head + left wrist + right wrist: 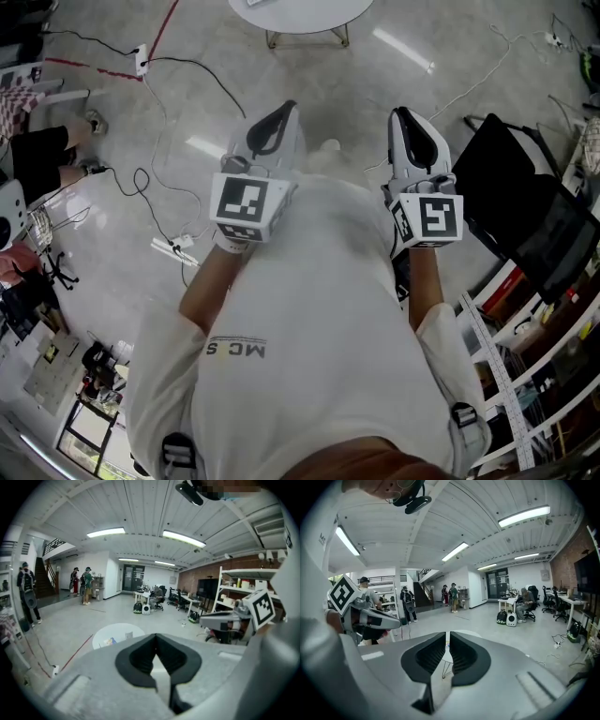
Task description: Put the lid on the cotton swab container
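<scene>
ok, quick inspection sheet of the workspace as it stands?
surface: round white table ahead, across bare grey floor.
job's things: no container or lid made out; small bits on the table, too small to tell.
clutter: black panel and stocked shelves at the right.
grippers: left gripper shut, empty; right gripper a narrow gap apart, nothing between.
cables: loose cables and a power strip on the floor at the left.
surroundings: open office, people standing far off.
</scene>
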Motion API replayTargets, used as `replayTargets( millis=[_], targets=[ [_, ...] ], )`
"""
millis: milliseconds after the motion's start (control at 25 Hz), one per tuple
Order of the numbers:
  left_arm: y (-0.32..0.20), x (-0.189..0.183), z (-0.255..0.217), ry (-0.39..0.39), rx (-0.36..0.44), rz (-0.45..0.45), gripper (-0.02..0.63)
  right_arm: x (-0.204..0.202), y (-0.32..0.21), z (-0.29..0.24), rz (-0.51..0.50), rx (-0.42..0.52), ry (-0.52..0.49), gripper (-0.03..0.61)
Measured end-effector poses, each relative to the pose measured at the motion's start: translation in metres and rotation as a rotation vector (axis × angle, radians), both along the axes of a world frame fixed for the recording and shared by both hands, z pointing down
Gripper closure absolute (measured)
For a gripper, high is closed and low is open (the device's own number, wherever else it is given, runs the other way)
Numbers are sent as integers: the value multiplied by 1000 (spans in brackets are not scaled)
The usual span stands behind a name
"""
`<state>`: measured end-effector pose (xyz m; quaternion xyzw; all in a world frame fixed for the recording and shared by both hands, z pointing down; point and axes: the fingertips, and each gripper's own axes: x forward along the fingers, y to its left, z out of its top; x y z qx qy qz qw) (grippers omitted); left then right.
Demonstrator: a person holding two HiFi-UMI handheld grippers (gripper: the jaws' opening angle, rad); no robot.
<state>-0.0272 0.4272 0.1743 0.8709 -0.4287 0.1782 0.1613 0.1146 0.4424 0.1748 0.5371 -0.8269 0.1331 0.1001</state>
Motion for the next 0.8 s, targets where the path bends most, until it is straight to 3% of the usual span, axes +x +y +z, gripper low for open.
replayTargets(
  millis=[360, 800],
  targets=[
    [-85, 8, 17, -1, -37, -4, 614, -1, -90, 12, -46, -25, 1, 557],
    [-287, -5, 19, 59, -52, 84, 614, -36, -288, 4, -72, -37, 72, 557]
  ],
)
